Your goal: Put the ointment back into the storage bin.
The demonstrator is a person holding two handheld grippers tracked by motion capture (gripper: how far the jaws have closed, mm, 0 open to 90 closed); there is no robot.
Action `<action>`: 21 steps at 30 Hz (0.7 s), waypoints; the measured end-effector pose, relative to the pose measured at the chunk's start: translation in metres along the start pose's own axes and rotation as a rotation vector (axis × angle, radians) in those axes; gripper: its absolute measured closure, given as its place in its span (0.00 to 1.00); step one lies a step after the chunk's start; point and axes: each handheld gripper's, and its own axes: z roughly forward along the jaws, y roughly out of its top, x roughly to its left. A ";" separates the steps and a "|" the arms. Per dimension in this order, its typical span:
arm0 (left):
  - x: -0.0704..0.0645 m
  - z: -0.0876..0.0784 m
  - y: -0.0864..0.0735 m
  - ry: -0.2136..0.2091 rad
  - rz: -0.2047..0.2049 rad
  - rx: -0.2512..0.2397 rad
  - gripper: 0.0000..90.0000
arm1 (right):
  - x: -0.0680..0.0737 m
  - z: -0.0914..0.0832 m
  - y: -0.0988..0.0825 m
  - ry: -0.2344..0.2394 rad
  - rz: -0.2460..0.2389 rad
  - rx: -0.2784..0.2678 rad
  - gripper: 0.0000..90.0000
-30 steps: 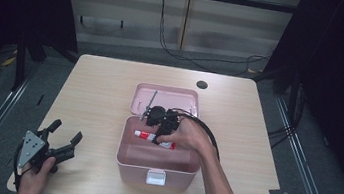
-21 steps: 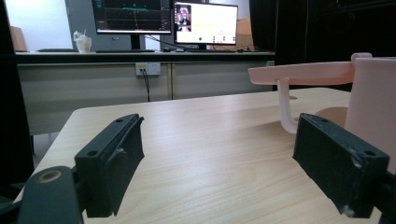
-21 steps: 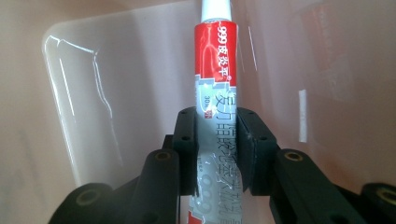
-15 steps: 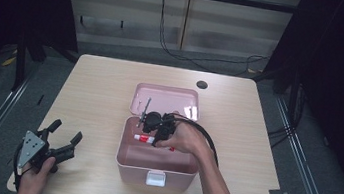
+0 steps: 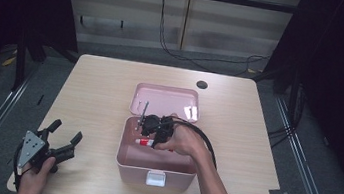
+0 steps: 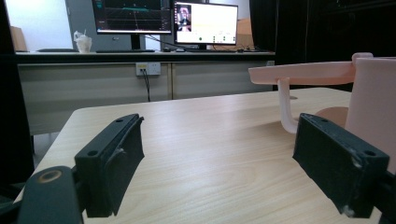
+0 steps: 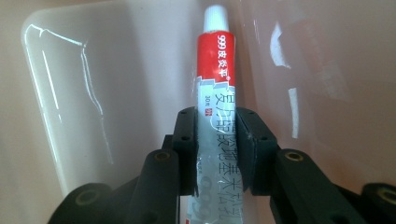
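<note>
From above, the pink box [image 5: 156, 163] sits mid-worktop [image 5: 94, 97], lid [image 5: 165, 101] laid back; the right gripper [image 5: 155, 134] reaches inside it, holding a red-and-white tube [image 5: 144, 142]. The left gripper [image 5: 61, 135] rests near the worktop's front left corner, well apart.

Left gripper view: jaws wide apart, nothing between; the box [image 6: 373, 93] stands just beside.

Right gripper view: jaws clamped on the tube [image 7: 215, 70], cap toward the box wall [image 7: 116, 60].

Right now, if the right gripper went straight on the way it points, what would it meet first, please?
Probably the pink box's inner wall: the right gripper, clamping the tube, points into it. Depth is unclear.
</note>
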 end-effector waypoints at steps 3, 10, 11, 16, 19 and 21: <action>0.000 0.000 0.000 0.000 0.000 0.000 0.18 | 0.000 0.002 -0.001 -0.003 0.002 0.001 0.79; 0.000 0.000 0.000 0.000 0.001 0.000 0.18 | 0.000 0.007 -0.001 -0.012 0.000 0.039 0.79; 0.000 0.000 0.000 0.000 0.000 0.000 0.18 | 0.000 0.008 -0.001 -0.016 0.000 0.041 0.79; 0.000 0.000 0.000 0.000 0.004 -0.001 0.18 | 0.001 0.012 -0.001 -0.027 0.003 0.050 0.79; 0.000 0.000 0.000 0.000 -0.002 -0.002 0.18 | 0.001 0.014 0.000 -0.035 0.008 0.062 0.79; 0.000 0.000 0.000 -0.001 0.000 0.000 0.18 | 0.001 0.014 0.000 -0.045 0.009 0.070 0.79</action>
